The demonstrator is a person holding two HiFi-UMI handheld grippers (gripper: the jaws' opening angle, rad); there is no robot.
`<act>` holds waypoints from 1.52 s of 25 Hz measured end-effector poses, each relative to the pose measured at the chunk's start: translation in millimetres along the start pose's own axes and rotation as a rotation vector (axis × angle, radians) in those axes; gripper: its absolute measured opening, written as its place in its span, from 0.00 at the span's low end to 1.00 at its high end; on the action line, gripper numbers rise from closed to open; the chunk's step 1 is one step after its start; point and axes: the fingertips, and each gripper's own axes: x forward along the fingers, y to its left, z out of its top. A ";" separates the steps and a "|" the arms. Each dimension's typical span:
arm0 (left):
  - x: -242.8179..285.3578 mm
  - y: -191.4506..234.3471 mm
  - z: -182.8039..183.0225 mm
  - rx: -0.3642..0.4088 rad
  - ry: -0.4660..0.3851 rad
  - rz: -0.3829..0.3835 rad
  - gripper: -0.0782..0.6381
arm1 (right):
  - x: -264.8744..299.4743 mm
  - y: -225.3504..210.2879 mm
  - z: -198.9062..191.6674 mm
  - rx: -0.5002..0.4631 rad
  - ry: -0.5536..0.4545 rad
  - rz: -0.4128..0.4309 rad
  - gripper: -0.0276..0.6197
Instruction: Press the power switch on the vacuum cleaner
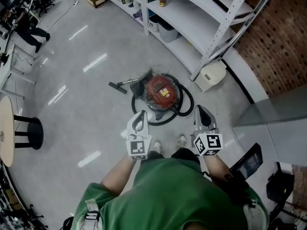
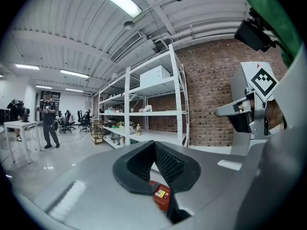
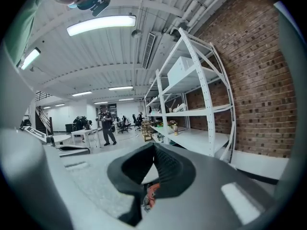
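The red vacuum cleaner (image 1: 160,92) stands on the grey floor in the head view, ringed by its black hose (image 1: 186,104). Both grippers hang in the air above the floor, on the near side of the vacuum and apart from it. My left gripper (image 1: 141,115) points toward the vacuum's near left side, jaws closed to a point, holding nothing. My right gripper (image 1: 199,110) sits to the vacuum's right, likewise shut and empty. In the left gripper view the vacuum (image 2: 162,195) shows red through the slit below the left gripper (image 2: 154,145). The right gripper (image 3: 153,146) shows the vacuum (image 3: 151,193) the same way.
A floor nozzle (image 1: 117,86) lies left of the vacuum. White shelving (image 1: 201,18) runs along the brick wall, with a white box (image 1: 211,75) at its foot. A round table (image 1: 5,128) and black stool (image 1: 29,131) stand at left. A person (image 1: 29,28) is far off.
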 end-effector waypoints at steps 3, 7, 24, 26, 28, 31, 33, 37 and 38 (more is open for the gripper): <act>8.8 5.7 -0.2 -0.005 -0.001 0.045 0.12 | 22.3 -1.1 3.3 -0.016 -0.002 0.049 0.05; 30.9 6.7 2.7 -0.009 -0.004 0.119 0.12 | 57.6 -14.4 9.5 -0.040 -0.004 0.128 0.05; 91.0 -26.7 11.0 -0.068 0.058 0.460 0.12 | 164.7 -74.8 10.0 -0.072 0.077 0.485 0.05; 88.3 -27.5 4.5 -0.077 0.086 0.503 0.12 | 169.6 -74.3 2.6 -0.073 0.099 0.514 0.05; 88.2 -25.9 0.8 -0.084 0.104 0.536 0.12 | 177.3 -71.6 0.5 -0.078 0.104 0.539 0.05; 87.5 -26.9 -5.4 -0.084 0.104 0.574 0.12 | 186.2 -65.8 -7.7 -0.083 0.124 0.590 0.05; 88.6 -29.4 -14.3 -0.079 0.111 0.592 0.12 | 192.2 -64.6 -18.3 -0.085 0.147 0.616 0.05; 98.5 -34.9 -22.6 -0.116 0.129 0.613 0.12 | 201.9 -65.0 -38.9 -0.111 0.185 0.656 0.05; 100.8 -35.7 -26.0 -0.125 0.139 0.615 0.12 | 204.1 -64.4 -42.9 -0.116 0.193 0.664 0.05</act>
